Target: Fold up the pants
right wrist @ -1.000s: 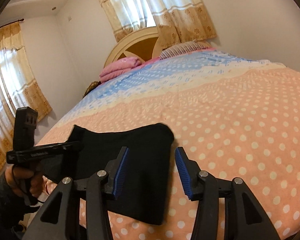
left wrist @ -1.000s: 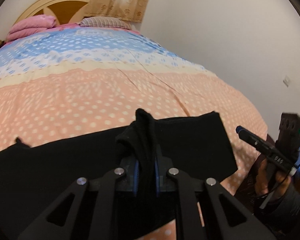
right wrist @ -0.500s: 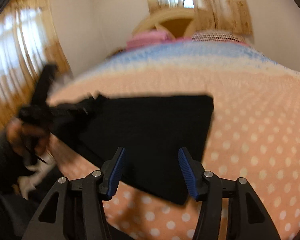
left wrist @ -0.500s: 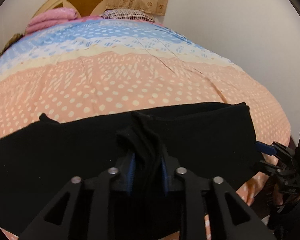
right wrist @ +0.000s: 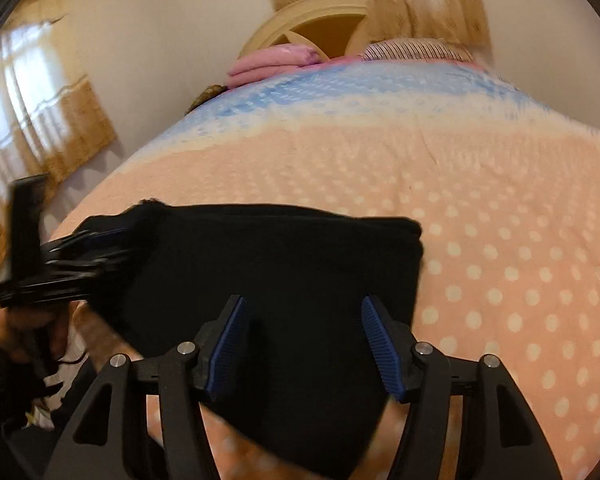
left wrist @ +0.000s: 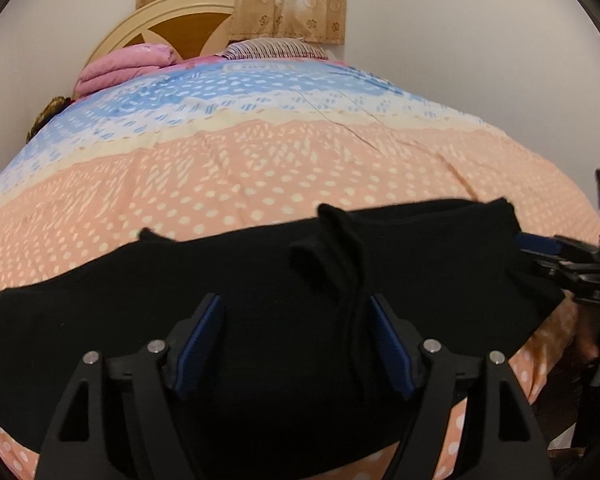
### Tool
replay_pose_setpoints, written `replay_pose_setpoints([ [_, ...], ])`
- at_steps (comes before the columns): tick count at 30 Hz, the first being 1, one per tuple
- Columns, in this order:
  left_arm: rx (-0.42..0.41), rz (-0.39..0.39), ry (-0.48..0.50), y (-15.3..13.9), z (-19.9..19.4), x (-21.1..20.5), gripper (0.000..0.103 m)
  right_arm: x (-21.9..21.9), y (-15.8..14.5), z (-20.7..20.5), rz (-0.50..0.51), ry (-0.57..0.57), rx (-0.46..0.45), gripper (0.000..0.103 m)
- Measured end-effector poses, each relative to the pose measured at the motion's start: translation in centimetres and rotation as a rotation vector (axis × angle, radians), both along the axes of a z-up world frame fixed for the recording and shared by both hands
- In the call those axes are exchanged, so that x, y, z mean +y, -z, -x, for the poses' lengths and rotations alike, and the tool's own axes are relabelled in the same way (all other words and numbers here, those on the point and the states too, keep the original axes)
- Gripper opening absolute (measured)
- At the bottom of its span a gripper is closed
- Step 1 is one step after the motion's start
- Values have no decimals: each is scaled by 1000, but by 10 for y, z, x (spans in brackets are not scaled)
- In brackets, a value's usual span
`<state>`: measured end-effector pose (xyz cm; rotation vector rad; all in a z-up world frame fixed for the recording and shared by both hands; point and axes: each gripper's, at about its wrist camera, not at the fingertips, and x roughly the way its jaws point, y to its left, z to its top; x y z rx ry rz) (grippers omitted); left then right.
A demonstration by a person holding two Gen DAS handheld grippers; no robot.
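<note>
The black pants [left wrist: 260, 280] lie folded as a long band across the near edge of the bed; they also show in the right wrist view [right wrist: 284, 264]. My left gripper [left wrist: 296, 340] is open just above them, with a raised bunch of black cloth [left wrist: 340, 248] resting against its right finger. My right gripper [right wrist: 304, 344] is open over the pants' right end. In the left wrist view the right gripper [left wrist: 540, 246] is at the pants' right end; in the right wrist view the left gripper [right wrist: 112, 240] is at their left end.
The bed has a peach, cream and blue dotted quilt [left wrist: 260, 152]. A folded pink blanket [left wrist: 128, 64] and a striped pillow [left wrist: 276, 48] lie by the wooden headboard [left wrist: 172, 28]. Walls and curtained windows [right wrist: 32, 120] surround the bed.
My left gripper has opened and let go of the bunched cloth, which now leans on its right finger. My right gripper has moved over the pants' right end and stays open.
</note>
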<state>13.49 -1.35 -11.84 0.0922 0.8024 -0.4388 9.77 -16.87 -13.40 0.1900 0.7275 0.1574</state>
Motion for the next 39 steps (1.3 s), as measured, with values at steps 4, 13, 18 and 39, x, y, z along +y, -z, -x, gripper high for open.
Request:
replay_pose_setpoints([
  [4,-38,-4,-66,-6,5,38,83,11,-15,13,83,-21,-44,61],
  [13,-48,-18,-369,-8,11,174,84,80,-41,12,114,-208,-115,62],
  [18,-72,1,-470,-7,18,213,94,149,-28,2,258,-364,-112,61],
  [39,-4,64,-593,36,3,274,94,194,12,-2,291,-459,-1,30],
])
